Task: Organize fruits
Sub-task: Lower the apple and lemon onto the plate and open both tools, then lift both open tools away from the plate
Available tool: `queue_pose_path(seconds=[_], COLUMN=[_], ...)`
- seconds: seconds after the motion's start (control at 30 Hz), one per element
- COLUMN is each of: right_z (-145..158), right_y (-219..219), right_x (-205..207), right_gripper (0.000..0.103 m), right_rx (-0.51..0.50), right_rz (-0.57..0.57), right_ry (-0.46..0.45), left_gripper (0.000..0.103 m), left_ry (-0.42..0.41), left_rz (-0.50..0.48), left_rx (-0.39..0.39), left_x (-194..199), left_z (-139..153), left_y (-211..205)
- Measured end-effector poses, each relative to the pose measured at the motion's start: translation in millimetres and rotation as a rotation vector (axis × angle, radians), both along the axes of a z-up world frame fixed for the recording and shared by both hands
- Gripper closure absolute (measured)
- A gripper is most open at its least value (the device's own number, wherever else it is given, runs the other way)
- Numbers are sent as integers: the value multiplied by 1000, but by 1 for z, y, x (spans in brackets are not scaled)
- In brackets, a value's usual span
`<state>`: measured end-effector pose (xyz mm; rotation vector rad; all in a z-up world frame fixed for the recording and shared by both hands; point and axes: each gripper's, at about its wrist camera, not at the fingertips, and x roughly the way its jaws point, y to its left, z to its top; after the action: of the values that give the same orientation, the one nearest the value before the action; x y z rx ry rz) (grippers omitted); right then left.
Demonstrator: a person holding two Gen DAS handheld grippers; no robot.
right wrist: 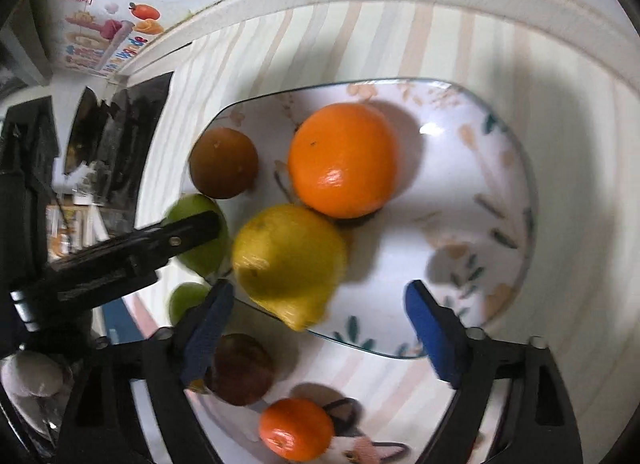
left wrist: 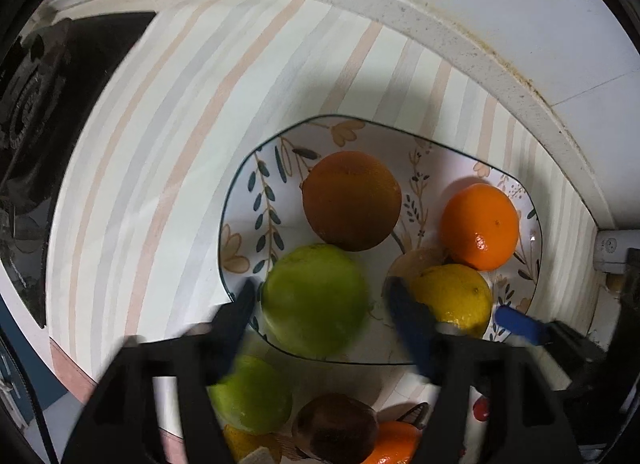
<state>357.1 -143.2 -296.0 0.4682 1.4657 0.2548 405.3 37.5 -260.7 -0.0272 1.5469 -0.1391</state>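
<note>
A floral plate holds a dark orange, a bright orange, a lemon and a green fruit. My left gripper is open, its fingers on either side of the green fruit at the plate's near rim. My right gripper is open and empty, just above the lemon and the plate's near edge. Its blue finger shows in the left wrist view.
A second plate with a cat pattern lies nearer, with another green fruit, a brown fruit and a small orange. A stove is at the left. A raised counter rim and wall run behind.
</note>
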Motion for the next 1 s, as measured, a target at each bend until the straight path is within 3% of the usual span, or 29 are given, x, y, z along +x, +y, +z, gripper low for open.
queue_pose_path(seconds=[0.27,0.43,0.77,1.0], right_z=[30,51,97,139], right_y=[-19,-20,-12,-7], right_x=[-17,-34,-71,-110], right_gripper=[8,8,8,8], right_rx=[-160,-276,-341,-362], right_rz=[-7,0,7,19], right_ry=[-52,-93,-173,-262], left_gripper=[8,8,8,8], left_ry=[-77,-150,-271,-382], left_rz=[-6,-14,28,50], left_rx=[24,87,105,100], left_x=[-26,-43,-91,-134], left_z=[21,43,84,130], left_y=[9,0,2,7])
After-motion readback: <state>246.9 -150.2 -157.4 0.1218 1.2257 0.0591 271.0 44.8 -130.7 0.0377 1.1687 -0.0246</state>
